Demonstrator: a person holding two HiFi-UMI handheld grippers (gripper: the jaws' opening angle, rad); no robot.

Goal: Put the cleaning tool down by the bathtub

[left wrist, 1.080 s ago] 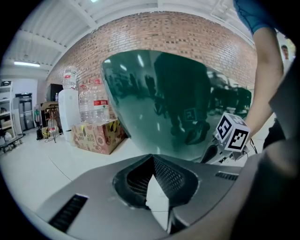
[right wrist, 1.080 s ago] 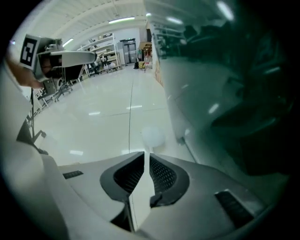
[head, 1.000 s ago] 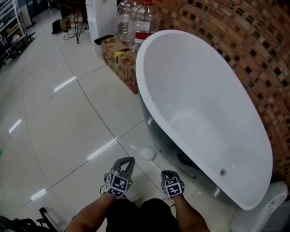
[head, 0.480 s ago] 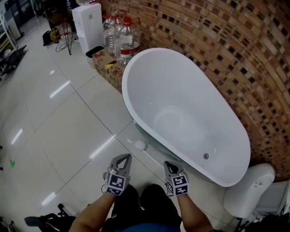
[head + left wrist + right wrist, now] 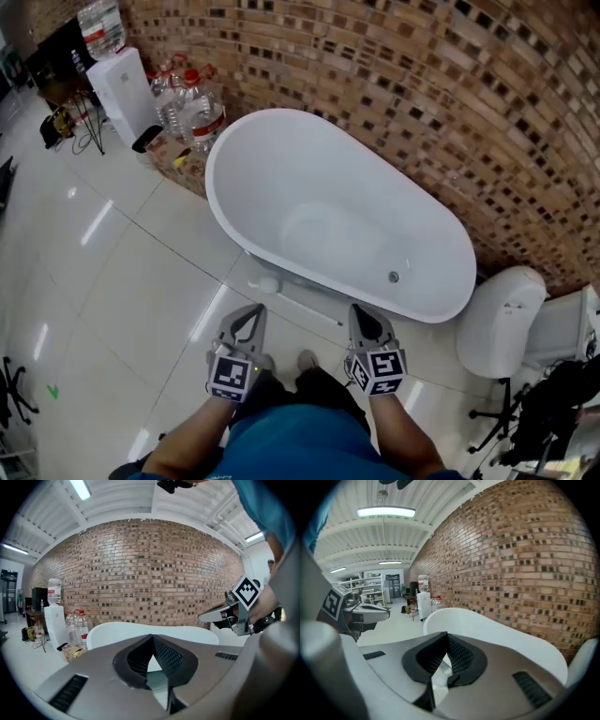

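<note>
Cleaning tool: the cleaning tool (image 5: 269,283) lies flat on the tiled floor (image 5: 122,281). Its round white head is just beside the foot of the bathtub (image 5: 319,178), and its thin handle runs along the tub's near side.
Contact: nothing grips the tool, and both grippers are well apart from it.
Left claw: the left gripper (image 5: 253,311) is clenched. Its own view shows the jaw tips meeting with nothing between the pads.
Right claw: the right gripper (image 5: 362,313) is likewise clenched and empty. Only floor and tub rim show past its pads.
Gripper position: both are held out in front of the person's body, pointing towards the tub and slightly down.
Bathtub: it stands empty against the brick wall (image 5: 422,94), with large water bottles (image 5: 202,108) at its far end.
Done: judged from how it lies, the placing is complete, as the tool rests by the tub as the task asks.
Left: nothing of the task appears outstanding. At most the person has to step clear.
Risk: the handle lies in the walking path near the person's feet and could be kicked out of place.
</note>
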